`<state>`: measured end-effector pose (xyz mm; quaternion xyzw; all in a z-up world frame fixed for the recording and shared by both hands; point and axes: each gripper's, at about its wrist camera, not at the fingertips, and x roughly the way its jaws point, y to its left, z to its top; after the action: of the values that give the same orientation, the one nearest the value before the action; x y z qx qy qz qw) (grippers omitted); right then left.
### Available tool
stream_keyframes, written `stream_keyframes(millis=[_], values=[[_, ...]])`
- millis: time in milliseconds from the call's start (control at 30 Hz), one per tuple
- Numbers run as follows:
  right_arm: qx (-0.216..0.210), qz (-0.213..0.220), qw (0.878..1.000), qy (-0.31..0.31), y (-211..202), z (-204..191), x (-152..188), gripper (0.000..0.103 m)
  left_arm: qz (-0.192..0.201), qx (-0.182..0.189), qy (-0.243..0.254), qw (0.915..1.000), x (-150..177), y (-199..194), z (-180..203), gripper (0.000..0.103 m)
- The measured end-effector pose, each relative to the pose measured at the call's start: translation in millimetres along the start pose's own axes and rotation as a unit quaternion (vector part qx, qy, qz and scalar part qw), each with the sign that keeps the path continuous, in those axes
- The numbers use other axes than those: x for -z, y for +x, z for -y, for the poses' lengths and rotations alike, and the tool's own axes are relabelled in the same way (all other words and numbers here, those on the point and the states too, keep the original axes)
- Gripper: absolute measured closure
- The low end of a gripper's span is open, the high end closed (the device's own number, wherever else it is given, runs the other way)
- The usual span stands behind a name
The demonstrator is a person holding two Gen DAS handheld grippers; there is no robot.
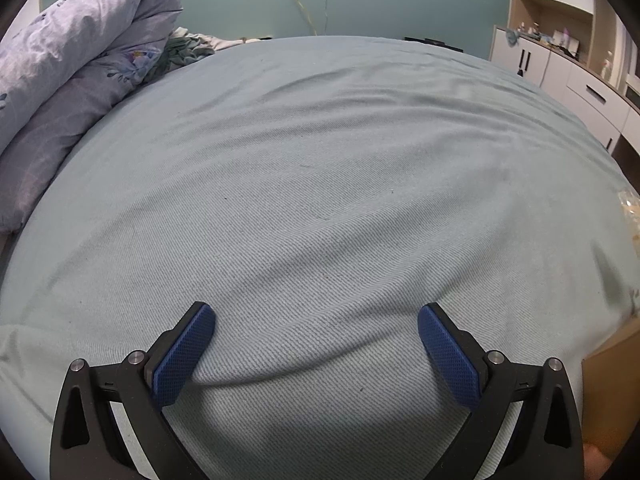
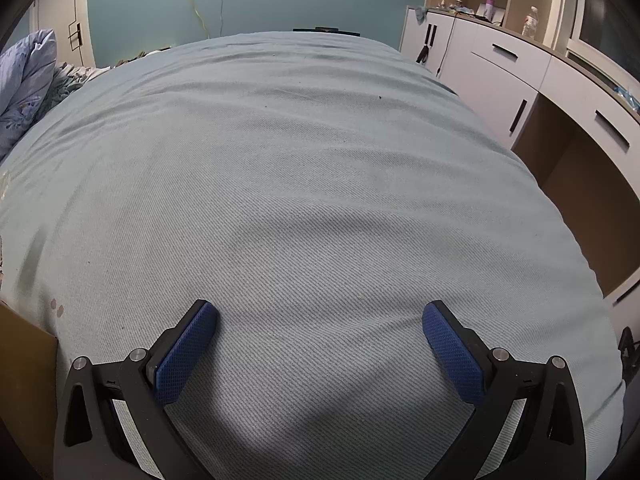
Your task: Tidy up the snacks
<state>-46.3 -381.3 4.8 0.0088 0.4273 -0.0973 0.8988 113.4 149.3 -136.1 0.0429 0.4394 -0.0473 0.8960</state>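
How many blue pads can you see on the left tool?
2. One textured blue pad lines the left finger and the other textured blue pad lines the right finger of the left tool, spread wide above the pale blue bedsheet.

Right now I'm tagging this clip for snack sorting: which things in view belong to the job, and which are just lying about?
Job:
- left tongs, open, empty
- right tongs, open, empty
- cardboard box, edge only
- clear packet, maybe a snack; too cropped to tell

Lying about:
- quilt, bunched on the bed sheet
- bottle on the cabinet
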Motion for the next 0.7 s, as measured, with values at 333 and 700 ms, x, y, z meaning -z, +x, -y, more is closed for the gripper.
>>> stream_keyframes(millis=[333,700], values=[[-0.001,0.0,1.0,0.0,0.9,1.2,0.5,0.0,0.0,0.0,0.0,1.0,0.2,0.5,0.4,0.0],[-0.001,0.001,1.0,0.0,1.4,0.2,0.8,0.0,0.0,-0.001,-0.001,1.0,0.0,0.6,1.1,0.0]])
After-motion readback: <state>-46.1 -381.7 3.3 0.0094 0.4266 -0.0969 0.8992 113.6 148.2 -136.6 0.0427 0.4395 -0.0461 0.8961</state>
